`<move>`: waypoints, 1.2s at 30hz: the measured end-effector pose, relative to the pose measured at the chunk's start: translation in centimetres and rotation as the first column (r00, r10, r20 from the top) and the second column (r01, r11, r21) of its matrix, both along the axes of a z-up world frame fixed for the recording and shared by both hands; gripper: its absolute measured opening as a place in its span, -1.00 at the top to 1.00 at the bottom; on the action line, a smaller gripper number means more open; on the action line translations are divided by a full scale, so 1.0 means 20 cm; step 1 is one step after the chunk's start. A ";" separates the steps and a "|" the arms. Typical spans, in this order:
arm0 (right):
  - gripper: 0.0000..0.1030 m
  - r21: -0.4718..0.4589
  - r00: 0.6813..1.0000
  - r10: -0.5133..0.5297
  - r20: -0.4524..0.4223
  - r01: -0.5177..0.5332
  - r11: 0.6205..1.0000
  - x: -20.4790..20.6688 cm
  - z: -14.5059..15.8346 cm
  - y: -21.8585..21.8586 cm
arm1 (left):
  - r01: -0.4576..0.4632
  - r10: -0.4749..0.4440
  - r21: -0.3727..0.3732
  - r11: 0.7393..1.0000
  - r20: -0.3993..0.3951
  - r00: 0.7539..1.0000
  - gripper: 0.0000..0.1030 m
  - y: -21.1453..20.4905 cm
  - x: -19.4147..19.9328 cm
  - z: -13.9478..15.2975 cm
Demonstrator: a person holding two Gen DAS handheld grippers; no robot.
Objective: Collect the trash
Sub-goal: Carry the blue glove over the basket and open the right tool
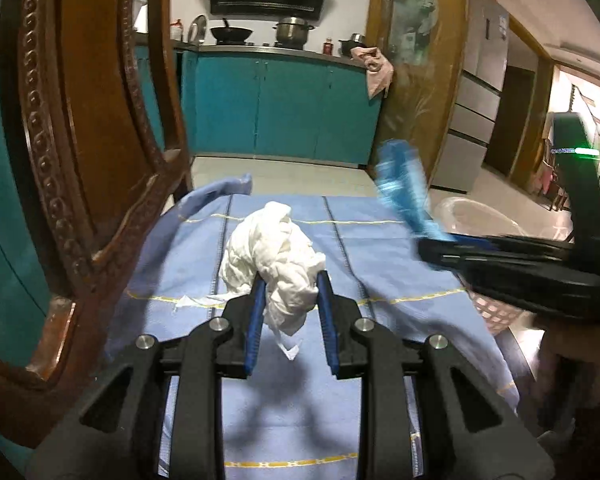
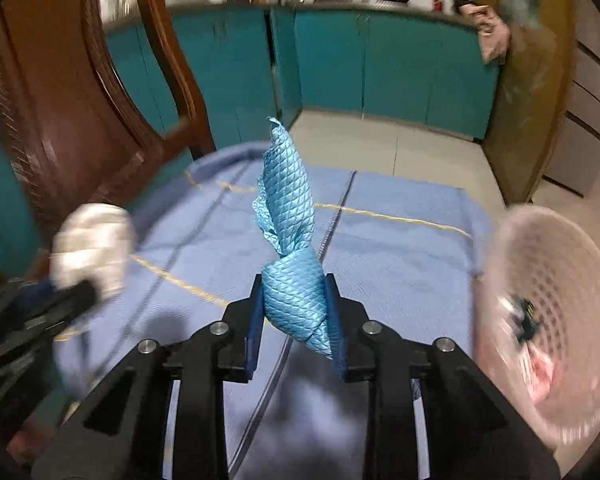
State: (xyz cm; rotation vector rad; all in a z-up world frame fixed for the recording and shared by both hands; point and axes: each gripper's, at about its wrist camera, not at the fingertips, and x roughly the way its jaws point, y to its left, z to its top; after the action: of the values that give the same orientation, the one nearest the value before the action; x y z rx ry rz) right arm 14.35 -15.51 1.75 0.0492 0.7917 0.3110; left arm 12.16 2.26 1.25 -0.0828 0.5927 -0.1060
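Trash fills both of your grippers: your left gripper (image 1: pixel 290 292) has its jaws closed on a crumpled white tissue wad (image 1: pixel 272 256), most of which bulges forward past the blue pads (image 1: pixel 257 320), with a torn strip hanging down between them. Your right gripper (image 2: pixel 294 300) has its jaws pinched on a twisted blue quilted wrapper (image 2: pixel 290 240), which stands up and ahead of the tips. Below both sets of jaws lies the bench under a blue cloth (image 2: pixel 400 240) with yellow and dark stripes. To the right of your right jaws sits a pink perforated basket (image 2: pixel 552 300), blurred, with some scraps inside. Left of the jaws rises a carved wooden chair (image 1: pixel 80 140). Far ahead stand teal cabinets (image 1: pixel 280 108).
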 end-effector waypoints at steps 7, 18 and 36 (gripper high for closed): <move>0.44 0.087 0.990 -0.131 0.045 0.127 0.988 -0.35 -0.03 -0.24 | 0.045 -0.045 0.043 0.998 -0.005 0.999 0.48 -0.08 -0.03 -0.01; 0.44 0.063 0.992 -0.106 0.068 0.102 0.993 -0.32 -0.06 -0.17 | 0.027 -0.024 0.067 0.997 -0.038 0.999 0.47 -0.11 -0.06 -0.05; 0.44 0.054 0.993 -0.095 0.066 0.092 0.994 -0.32 -0.06 -0.17 | 0.030 -0.027 0.074 0.997 -0.043 0.999 0.47 -0.12 -0.06 -0.06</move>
State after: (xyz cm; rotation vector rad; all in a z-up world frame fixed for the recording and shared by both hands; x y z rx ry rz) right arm 8.05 -18.89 0.54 0.1226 0.7116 0.2429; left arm 10.86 -0.09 0.13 -0.0040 0.6395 -0.1097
